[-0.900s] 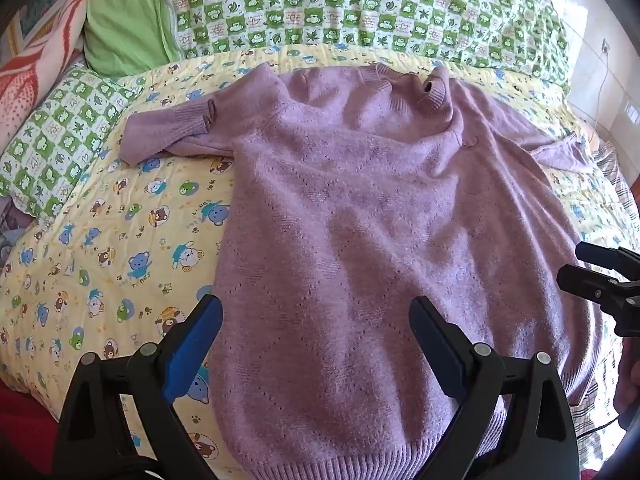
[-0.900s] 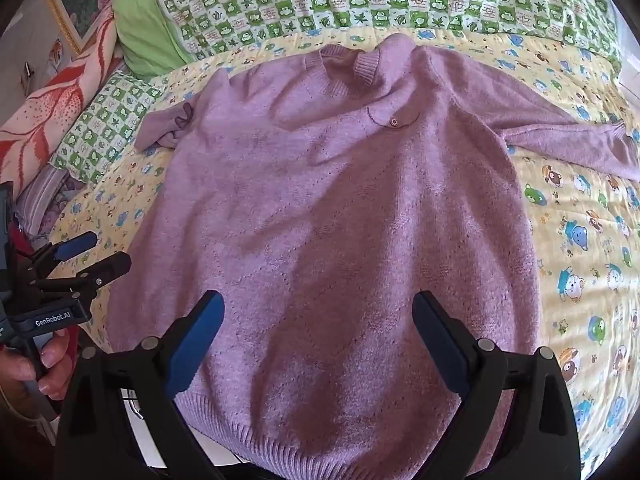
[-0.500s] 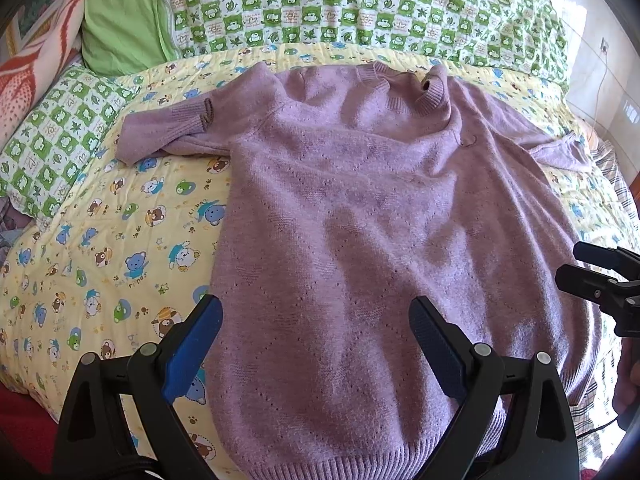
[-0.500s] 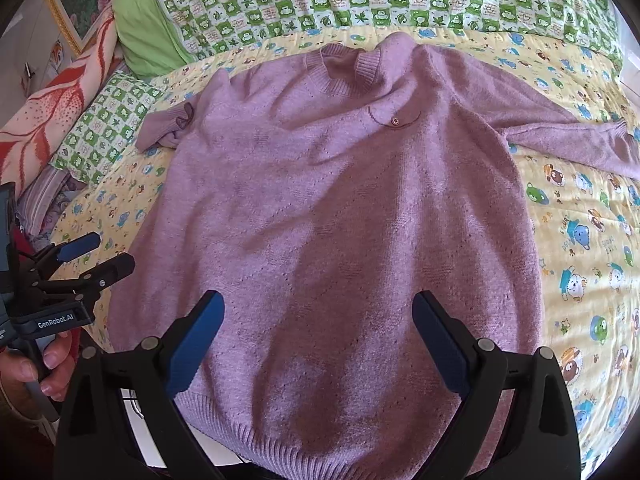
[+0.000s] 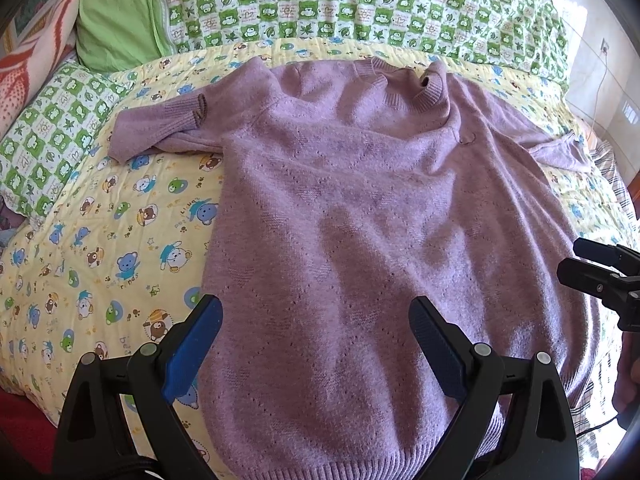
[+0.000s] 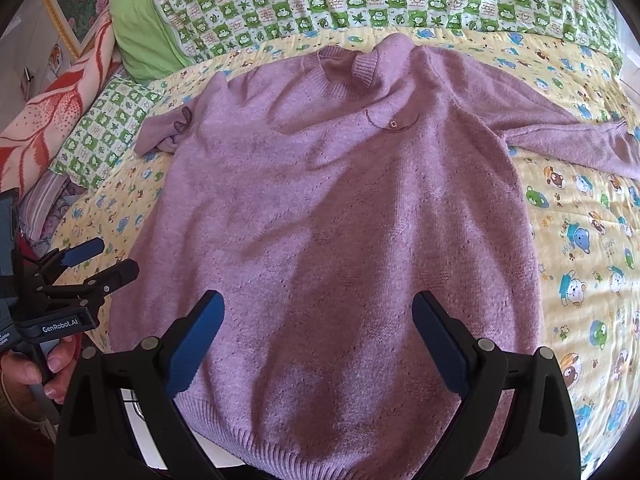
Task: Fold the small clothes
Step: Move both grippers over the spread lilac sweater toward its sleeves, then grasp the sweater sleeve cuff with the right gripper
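A purple knit sweater [image 5: 360, 220] lies flat and face up on the bed, collar at the far end, hem near me; it also shows in the right wrist view [image 6: 340, 208]. Its left sleeve [image 5: 160, 132] is folded back on itself, its right sleeve [image 6: 560, 136] stretches out to the right. My left gripper [image 5: 316, 332] is open and empty above the hem's left part. My right gripper [image 6: 318, 332] is open and empty above the hem's middle. Each gripper shows at the edge of the other's view, the right one [image 5: 592, 268] and the left one [image 6: 92, 264].
The sweater rests on a yellow cartoon-bear quilt [image 5: 100, 240]. A green checked blanket [image 5: 340, 4] and a green pillow [image 5: 116, 20] lie at the far end. A checked pillow [image 5: 44, 132] and a red patterned blanket [image 6: 52, 120] are at the left.
The left wrist view has shifted slightly, so the sweater sits a touch further left and lower. Both grippers stay open and nothing was taken hold of.
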The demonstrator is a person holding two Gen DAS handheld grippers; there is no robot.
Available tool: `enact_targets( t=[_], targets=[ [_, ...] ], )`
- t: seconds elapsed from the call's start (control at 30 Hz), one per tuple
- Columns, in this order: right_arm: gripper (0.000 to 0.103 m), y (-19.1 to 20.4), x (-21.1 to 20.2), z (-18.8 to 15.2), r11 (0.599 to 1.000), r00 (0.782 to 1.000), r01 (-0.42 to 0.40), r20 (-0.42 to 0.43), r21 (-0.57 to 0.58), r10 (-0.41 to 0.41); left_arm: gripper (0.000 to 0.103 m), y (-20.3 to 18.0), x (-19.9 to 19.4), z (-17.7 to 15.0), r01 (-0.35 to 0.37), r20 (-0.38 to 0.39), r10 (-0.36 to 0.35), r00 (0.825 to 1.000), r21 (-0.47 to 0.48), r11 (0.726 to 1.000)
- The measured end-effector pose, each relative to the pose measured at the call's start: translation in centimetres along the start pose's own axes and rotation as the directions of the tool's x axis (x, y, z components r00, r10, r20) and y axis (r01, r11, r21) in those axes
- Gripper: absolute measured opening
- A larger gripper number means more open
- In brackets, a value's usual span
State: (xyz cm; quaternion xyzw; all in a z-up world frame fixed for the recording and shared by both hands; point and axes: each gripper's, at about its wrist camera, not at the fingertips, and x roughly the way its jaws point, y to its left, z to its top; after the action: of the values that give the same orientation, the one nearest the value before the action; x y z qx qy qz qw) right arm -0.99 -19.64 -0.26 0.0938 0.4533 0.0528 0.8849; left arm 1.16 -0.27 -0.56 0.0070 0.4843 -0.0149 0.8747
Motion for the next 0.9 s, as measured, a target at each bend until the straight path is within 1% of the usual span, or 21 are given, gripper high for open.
enact_targets(
  t=[0.13, 0.27, 0.33, 0.4, 0.47, 0.5, 0.57, 0.63, 0.67, 0.73, 0.8, 0.83, 0.87, 0.9],
  targets=[
    [0.095, -0.9, 0.0, 0.5, 1.0, 1.0, -0.002, 0.004, 0.006, 0.002, 0.095, 0.0, 0.2, 0.3, 0.011, 0.022, -0.011, 1.0, -0.005, 1.0],
    [0.095, -1.8, 0.0, 0.8, 1.0, 1.0, 0.01, 0.014, 0.012, -0.01, 0.095, 0.0, 0.7, 1.0, 0.05, 0.001, -0.05, 0.999, -0.029, 0.998],
    [0.095, -2.4, 0.0, 1.0, 1.0, 1.0, 0.016, 0.022, 0.023, -0.017, 0.095, -0.2, 0.9, 1.4, 0.046, 0.004, -0.046, 0.999, -0.022, 0.999],
    [0.095, -3.1, 0.0, 1.3, 0.999, 0.999, 0.012, 0.043, 0.04, -0.014, 0.095, -0.4, 1.3, 2.1, 0.033, 0.002, -0.033, 0.999, -0.008, 0.999],
    [0.095, -4.1, -0.2, 1.6, 0.998, 0.996, 0.004, 0.088, 0.057, -0.009, 0.095, -0.7, 1.8, 3.1, 0.041, 0.007, -0.041, 0.999, -0.007, 0.999],
    [0.095, -4.9, -0.3, 1.9, 0.997, 0.995, 0.014, 0.093, 0.07, -0.02, 0.095, -0.7, 1.9, 3.5, 0.049, 0.008, -0.049, 0.999, -0.01, 0.999],
    [0.095, -6.7, -0.6, 2.6, 0.995, 0.988, -0.004, 0.154, 0.102, -0.012, 0.095, -1.0, 2.4, 4.9, 0.053, 0.011, -0.053, 0.999, -0.01, 0.999],
    [0.095, -8.7, -0.9, 3.3, 0.99, 0.981, -0.001, 0.194, 0.138, -0.026, 0.095, -1.2, 2.8, 6.1, 0.06, 0.014, -0.059, 0.998, -0.011, 0.998],
    [0.095, -9.5, -0.5, 3.6, 0.986, 0.987, 0.008, 0.16, 0.165, -0.035, 0.095, -1.5, 3.1, 7.0, 0.058, 0.018, -0.058, 0.998, -0.007, 0.998],
    [0.095, -12.7, -0.3, 4.6, 0.971, 0.986, 0.02, 0.159, 0.236, -0.059, 0.095, -1.7, 3.7, 8.3, 0.054, 0.018, -0.054, 0.998, 0.0, 0.999],
    [0.095, -15.6, -1.0, 5.7, 0.957, 0.979, 0.059, 0.173, 0.283, -0.112, 0.095, -2.1, 4.4, 10.1, 0.056, 0.021, -0.057, 0.998, 0.004, 0.998],
    [0.095, -16.7, -1.0, 6.0, 0.947, 0.978, 0.076, 0.161, 0.313, -0.132, 0.095, -2.3, 4.8, 10.7, 0.054, 0.018, -0.054, 0.998, 0.007, 0.999],
    [0.095, -17.8, -0.6, 6.5, 0.935, 0.981, 0.074, 0.143, 0.346, -0.13, 0.095, -2.5, 5.2, 11.7, 0.055, 0.019, -0.056, 0.998, 0.009, 0.998],
    [0.095, -20.2, -0.9, 7.3, 0.918, 0.976, 0.091, 0.147, 0.386, -0.159, 0.095, -2.8, 5.5, 12.6, 0.057, 0.027, -0.057, 0.998, 0.011, 0.998]
  ],
)
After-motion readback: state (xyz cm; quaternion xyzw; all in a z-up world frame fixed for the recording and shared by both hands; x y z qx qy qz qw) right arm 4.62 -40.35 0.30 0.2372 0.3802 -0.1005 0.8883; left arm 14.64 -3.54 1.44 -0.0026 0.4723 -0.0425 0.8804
